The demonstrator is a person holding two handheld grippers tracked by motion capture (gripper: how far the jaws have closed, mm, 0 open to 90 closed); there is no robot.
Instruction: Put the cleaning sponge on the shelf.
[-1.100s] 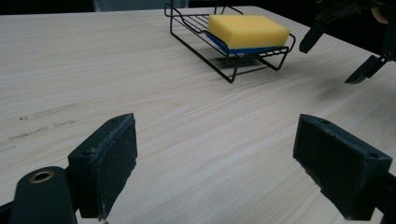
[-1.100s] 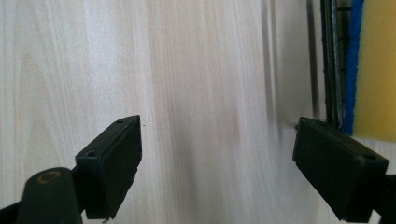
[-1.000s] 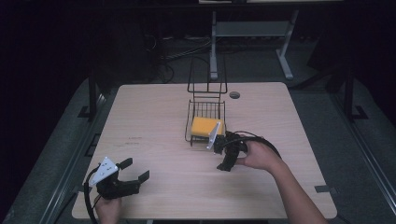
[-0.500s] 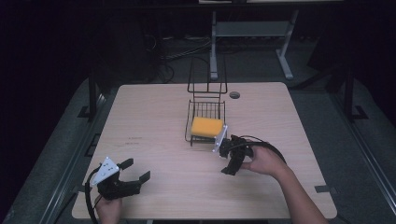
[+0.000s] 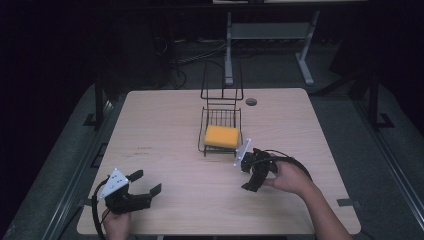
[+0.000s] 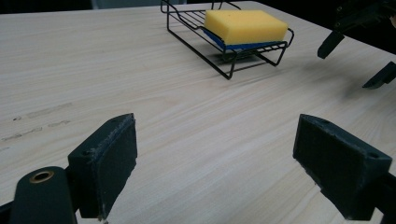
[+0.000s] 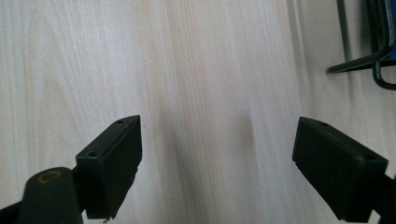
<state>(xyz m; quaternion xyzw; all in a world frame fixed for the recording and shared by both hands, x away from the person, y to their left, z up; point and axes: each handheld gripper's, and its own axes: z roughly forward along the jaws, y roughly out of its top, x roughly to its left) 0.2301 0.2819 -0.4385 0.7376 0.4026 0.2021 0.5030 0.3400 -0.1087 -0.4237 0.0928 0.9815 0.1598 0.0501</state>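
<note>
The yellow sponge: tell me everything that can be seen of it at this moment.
The sponge is a rectangular block, yellow on top with a thin blue layer underneath, soft and foam-like in look. It lies flat in the black wire rack near the table's middle, resting on the rack's wires. Nothing else touches it; the right gripper is beside the rack, jaws open and empty.
</note>
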